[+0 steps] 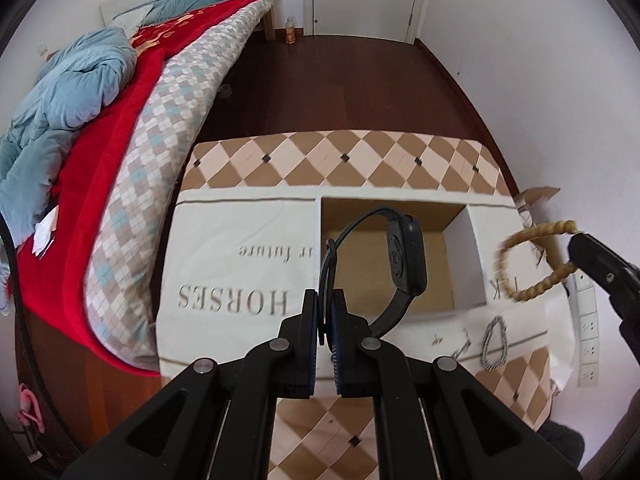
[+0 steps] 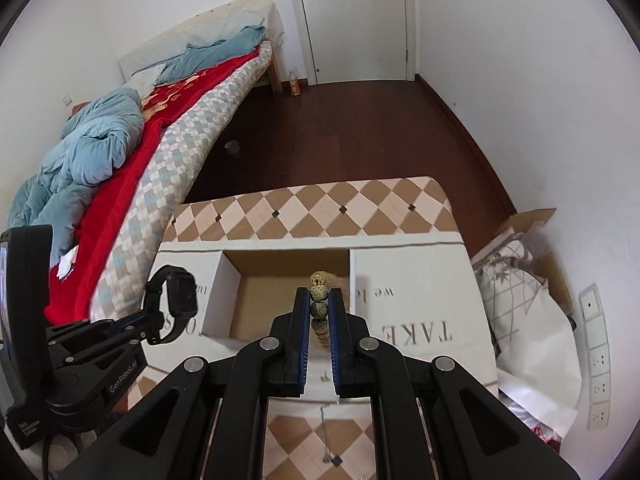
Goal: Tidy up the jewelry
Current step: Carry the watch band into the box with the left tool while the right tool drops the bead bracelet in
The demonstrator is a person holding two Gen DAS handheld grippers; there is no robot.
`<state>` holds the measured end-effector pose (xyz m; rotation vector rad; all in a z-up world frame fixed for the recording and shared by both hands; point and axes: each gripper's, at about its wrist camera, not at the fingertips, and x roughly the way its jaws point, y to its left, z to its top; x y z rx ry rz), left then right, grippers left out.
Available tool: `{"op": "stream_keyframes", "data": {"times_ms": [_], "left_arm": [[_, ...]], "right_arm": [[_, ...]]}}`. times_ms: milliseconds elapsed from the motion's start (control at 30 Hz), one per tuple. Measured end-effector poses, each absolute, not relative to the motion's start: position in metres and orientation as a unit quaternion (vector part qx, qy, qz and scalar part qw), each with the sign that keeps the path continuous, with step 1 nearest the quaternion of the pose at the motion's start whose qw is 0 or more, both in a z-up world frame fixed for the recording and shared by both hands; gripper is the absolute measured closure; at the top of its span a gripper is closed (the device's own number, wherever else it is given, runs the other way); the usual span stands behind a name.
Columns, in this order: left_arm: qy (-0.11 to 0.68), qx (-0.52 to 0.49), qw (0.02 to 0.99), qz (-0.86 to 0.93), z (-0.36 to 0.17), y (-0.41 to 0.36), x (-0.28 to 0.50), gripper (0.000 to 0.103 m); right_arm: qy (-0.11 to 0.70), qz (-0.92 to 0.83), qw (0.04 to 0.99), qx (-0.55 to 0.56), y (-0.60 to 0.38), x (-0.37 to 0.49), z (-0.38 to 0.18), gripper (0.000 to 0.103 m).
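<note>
My left gripper [image 1: 328, 300] is shut on the strap of a black smartwatch [image 1: 406, 256] and holds it over the open cardboard box [image 1: 468, 248] in the table's middle. The watch also shows in the right wrist view [image 2: 180, 294]. My right gripper [image 2: 319, 300] is shut on a tan beaded bracelet [image 2: 319, 309], held above the same box [image 2: 224, 292]. In the left wrist view the bracelet [image 1: 532, 260] hangs from the right gripper [image 1: 576, 252] at the right. A silver chain [image 1: 494, 342] lies on the cloth.
The box sits in a white printed cloth [image 1: 224, 264] on a checkered table [image 1: 320, 156]. A bed with red and blue bedding [image 1: 100, 120] stands left. A cardboard carton with cloth [image 2: 524, 264] and a power strip [image 2: 596, 360] lie right. A thin necklace [image 2: 326, 436] lies near the front.
</note>
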<state>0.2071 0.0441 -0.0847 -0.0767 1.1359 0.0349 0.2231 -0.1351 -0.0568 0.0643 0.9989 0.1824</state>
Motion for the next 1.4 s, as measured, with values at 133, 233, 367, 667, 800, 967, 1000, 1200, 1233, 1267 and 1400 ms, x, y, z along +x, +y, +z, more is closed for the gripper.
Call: {"op": "stream_keyframes", "data": {"times_ms": [133, 233, 367, 667, 800, 967, 1000, 1200, 1233, 1267, 1400], "left_arm": [[0.543, -0.044, 0.838, 0.018, -0.092, 0.047, 0.227, 0.099], [0.559, -0.055, 0.827, 0.015, -0.107, 0.051, 0.246, 0.099], [0.582, -0.058, 0.811, -0.001, -0.125, 0.049, 0.264, 0.099], [0.629, -0.073, 0.773, -0.045, -0.159, 0.036, 0.295, 0.096], [0.638, -0.089, 0.763, -0.057, -0.161, 0.032, 0.301, 0.087], [0.623, -0.094, 0.774, -0.054, -0.148, 0.034, 0.302, 0.078], [0.618, -0.094, 0.779, -0.052, -0.143, 0.035, 0.302, 0.064], [0.588, -0.071, 0.805, -0.015, -0.121, 0.048, 0.300, 0.013], [0.583, -0.061, 0.810, -0.006, -0.119, 0.050, 0.298, 0.010], [0.577, -0.050, 0.815, 0.005, -0.117, 0.051, 0.295, 0.002], [0.551, -0.012, 0.833, 0.041, -0.115, 0.057, 0.277, 0.000]], "right_arm": [[0.493, 0.102, 0.863, 0.042, -0.131, 0.248, -0.064, 0.094], [0.513, 0.112, 0.849, 0.054, -0.127, 0.264, -0.080, 0.094], [0.537, 0.118, 0.833, 0.056, -0.122, 0.280, -0.107, 0.094], [0.576, 0.131, 0.804, 0.066, -0.120, 0.298, -0.151, 0.094], [0.591, 0.140, 0.792, 0.063, -0.117, 0.301, -0.160, 0.093], [0.603, 0.148, 0.781, 0.071, -0.119, 0.301, -0.163, 0.093], [0.603, 0.147, 0.781, 0.073, -0.120, 0.300, -0.162, 0.090], [0.588, 0.112, 0.799, 0.053, -0.132, 0.295, -0.148, 0.038], [0.586, 0.102, 0.802, 0.042, -0.132, 0.292, -0.146, 0.030], [0.584, 0.093, 0.806, 0.029, -0.132, 0.290, -0.145, 0.025], [0.573, 0.047, 0.817, -0.032, -0.128, 0.274, -0.144, 0.002]]}}
